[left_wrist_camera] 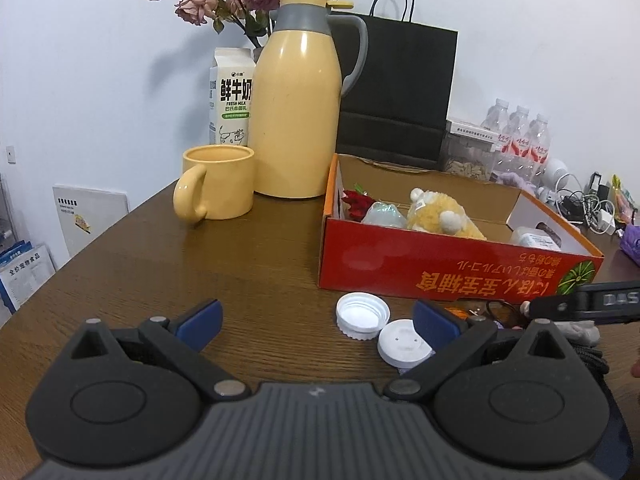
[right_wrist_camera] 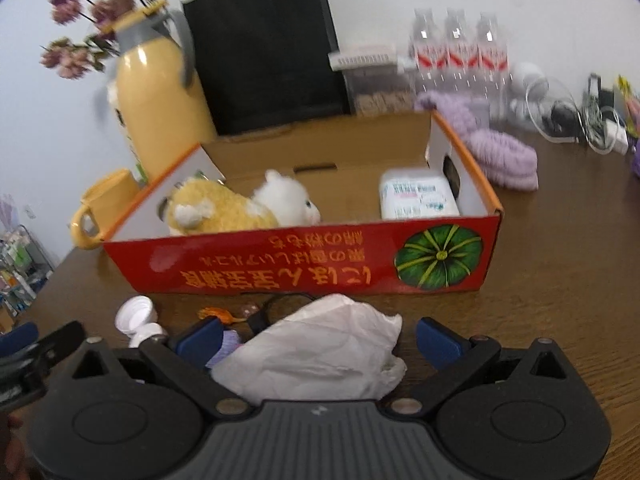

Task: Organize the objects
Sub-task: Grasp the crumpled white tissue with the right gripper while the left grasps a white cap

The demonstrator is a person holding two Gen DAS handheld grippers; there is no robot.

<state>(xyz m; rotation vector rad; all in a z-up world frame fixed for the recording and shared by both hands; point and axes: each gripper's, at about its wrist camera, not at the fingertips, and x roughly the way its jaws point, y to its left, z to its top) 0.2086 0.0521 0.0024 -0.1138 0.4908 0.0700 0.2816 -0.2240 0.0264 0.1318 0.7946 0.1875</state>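
Brown table (left_wrist_camera: 260, 256) bore a red box (right_wrist_camera: 280, 264); in front of it, both grippers gaped, left (left_wrist_camera: 316, 320) beside two caps (left_wrist_camera: 362, 316), right (right_wrist_camera: 318, 338) around a tissue (right_wrist_camera: 320, 356), not clamping.

Brown wood-grain table (left_wrist_camera: 260, 248) is showing a slight sheen. Red printed cardboard box (right_wrist_camera: 280, 268) is looking glossy outside, raw matt brown inside. Fluffy yellow-and-white plush toy (right_wrist_camera: 240, 204) is lying in it. Yellow glazed mug (left_wrist_camera: 218, 182) & yellow plastic jug w/ grey collar (left_wrist_camera: 298, 100) are gleaming. Crumpled thin white plastic bag (right_wrist_camera: 320, 356) is looking crinkly, semi-matt. Ribbed white plastic caps (left_wrist_camera: 362, 316) are looking matt.
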